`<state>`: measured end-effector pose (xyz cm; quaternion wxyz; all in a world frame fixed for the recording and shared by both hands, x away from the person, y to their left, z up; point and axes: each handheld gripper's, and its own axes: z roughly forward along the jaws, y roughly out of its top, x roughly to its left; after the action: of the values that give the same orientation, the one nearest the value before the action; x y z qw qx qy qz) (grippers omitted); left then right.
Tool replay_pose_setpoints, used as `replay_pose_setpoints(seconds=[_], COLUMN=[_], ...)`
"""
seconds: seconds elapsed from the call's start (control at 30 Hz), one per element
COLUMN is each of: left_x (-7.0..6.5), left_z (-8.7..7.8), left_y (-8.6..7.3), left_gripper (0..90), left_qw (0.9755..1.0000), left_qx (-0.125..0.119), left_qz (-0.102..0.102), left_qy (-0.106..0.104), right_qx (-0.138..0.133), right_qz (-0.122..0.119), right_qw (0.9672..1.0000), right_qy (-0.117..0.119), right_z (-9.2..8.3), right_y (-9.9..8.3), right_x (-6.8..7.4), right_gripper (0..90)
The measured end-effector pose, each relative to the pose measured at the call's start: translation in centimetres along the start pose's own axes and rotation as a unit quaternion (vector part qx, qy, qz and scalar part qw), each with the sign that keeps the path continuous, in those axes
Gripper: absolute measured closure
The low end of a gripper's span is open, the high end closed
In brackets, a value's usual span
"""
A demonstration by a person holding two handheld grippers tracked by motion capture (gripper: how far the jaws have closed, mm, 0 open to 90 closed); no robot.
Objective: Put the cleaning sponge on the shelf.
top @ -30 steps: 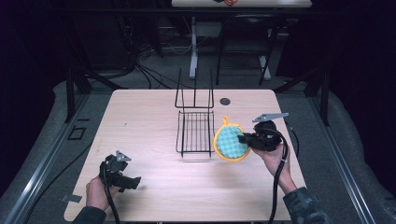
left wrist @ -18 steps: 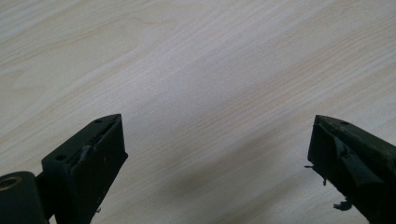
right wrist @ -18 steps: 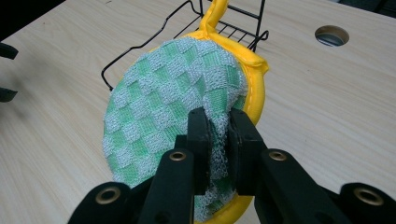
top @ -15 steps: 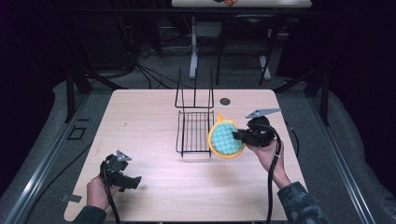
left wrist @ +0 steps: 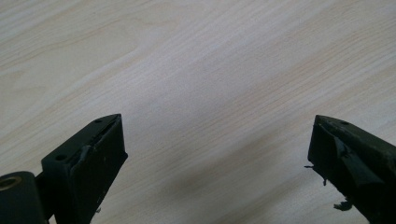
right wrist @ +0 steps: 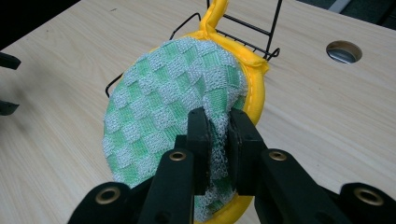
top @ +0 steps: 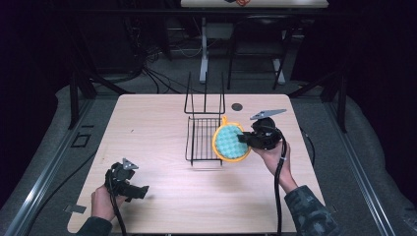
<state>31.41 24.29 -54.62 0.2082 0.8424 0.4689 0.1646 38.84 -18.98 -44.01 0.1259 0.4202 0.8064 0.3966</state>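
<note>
The right tongs (right wrist: 217, 140) pinch the round green-checked, yellow-rimmed potholder (top: 231, 142) just beside the black wire rack (top: 204, 132), not yet hung there, while the left tongs (top: 140, 191) gape wide, well apart from it.

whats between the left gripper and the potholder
Bare tabletop and the wire rack, seen in the high view; the potholder, in the right gripper, is at the rack's right edge.
</note>
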Motion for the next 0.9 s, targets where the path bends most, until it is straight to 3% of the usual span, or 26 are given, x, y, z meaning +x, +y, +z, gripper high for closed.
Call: replay_pose_setpoints(seconds=[0.63,0.9], left_x=[-0.1,-0.2], left_z=[0.0,-0.1], left_y=[0.1,0.1], left_gripper=[4.0,4.0], left_qw=[1.0000,1.0000], left_qx=[0.000,-0.002], left_qz=[0.001,0.004], left_qy=[-0.002,-0.003], right_qx=[-0.006,-0.019], right_qz=[0.016,0.014], right_qw=[0.9998,0.9996], right_qy=[-0.014,-0.013], right_z=[2.7,3.5], right_y=[0.9,2.0], right_x=[-0.1,1.0], right_gripper=[80.3,80.2])
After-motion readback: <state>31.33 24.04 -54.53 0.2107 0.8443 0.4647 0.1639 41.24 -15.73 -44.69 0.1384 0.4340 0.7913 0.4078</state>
